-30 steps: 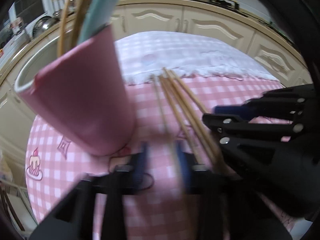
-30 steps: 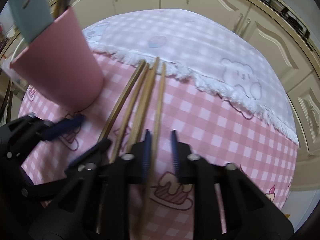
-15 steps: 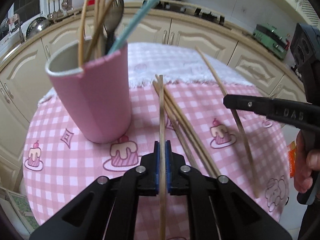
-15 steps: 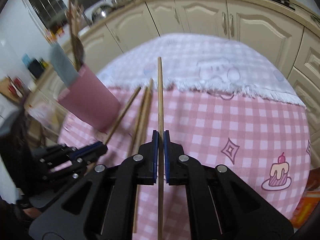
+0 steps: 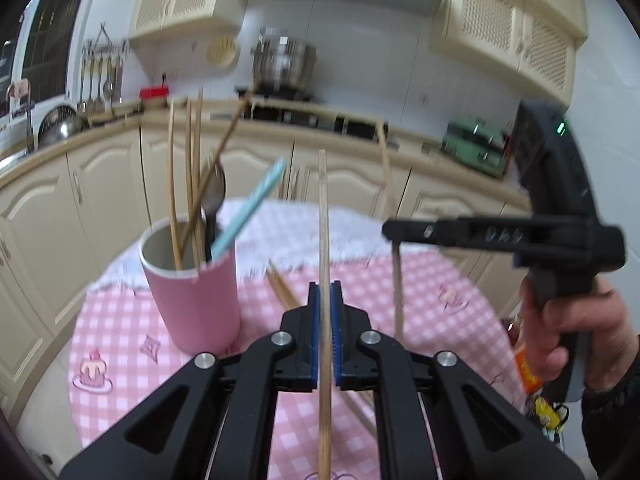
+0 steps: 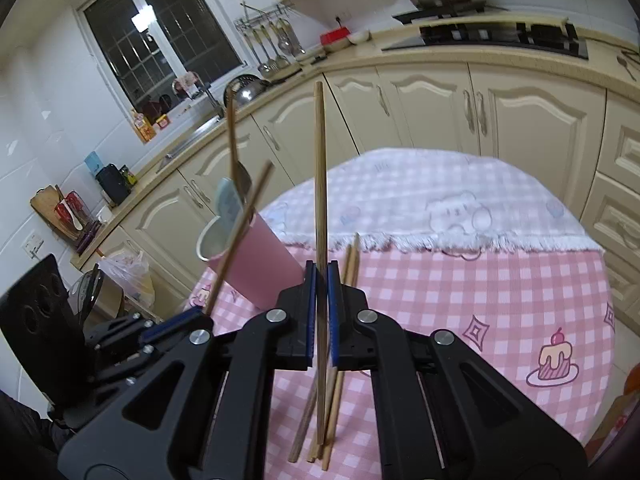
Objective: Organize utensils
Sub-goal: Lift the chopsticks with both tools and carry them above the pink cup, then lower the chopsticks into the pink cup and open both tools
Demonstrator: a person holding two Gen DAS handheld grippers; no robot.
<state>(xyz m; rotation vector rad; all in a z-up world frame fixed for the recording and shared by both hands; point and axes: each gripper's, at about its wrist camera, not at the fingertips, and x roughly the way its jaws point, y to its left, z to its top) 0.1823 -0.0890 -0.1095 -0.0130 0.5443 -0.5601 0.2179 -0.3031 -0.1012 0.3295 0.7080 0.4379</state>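
My left gripper (image 5: 325,336) is shut on one wooden chopstick (image 5: 323,220), held off the table and pointing up and away. A pink cup (image 5: 196,292) stands to its left, holding several chopsticks, a metal spoon and a blue-handled utensil. In the right wrist view my right gripper (image 6: 321,308) is shut on another chopstick (image 6: 319,184), which stands nearly upright. The cup (image 6: 260,264) is ahead and to the left of it. Several loose chopsticks (image 6: 340,392) lie on the pink checked tablecloth (image 6: 480,300) under the right gripper. Each gripper shows in the other's view: right gripper (image 5: 394,232), left gripper (image 6: 192,318).
A person's hand (image 5: 572,328) grips the right tool at the table's right edge. A white fringed cloth (image 6: 420,200) covers the far half of the round table. Cream kitchen cabinets (image 6: 520,128) and a counter curve behind it. Colourful packets (image 5: 532,380) lie at the right rim.
Both grippers closed, each on a chopstick from the bundle on the table, and rose with it. Both views have tilted up from the tablecloth toward the kitchen.
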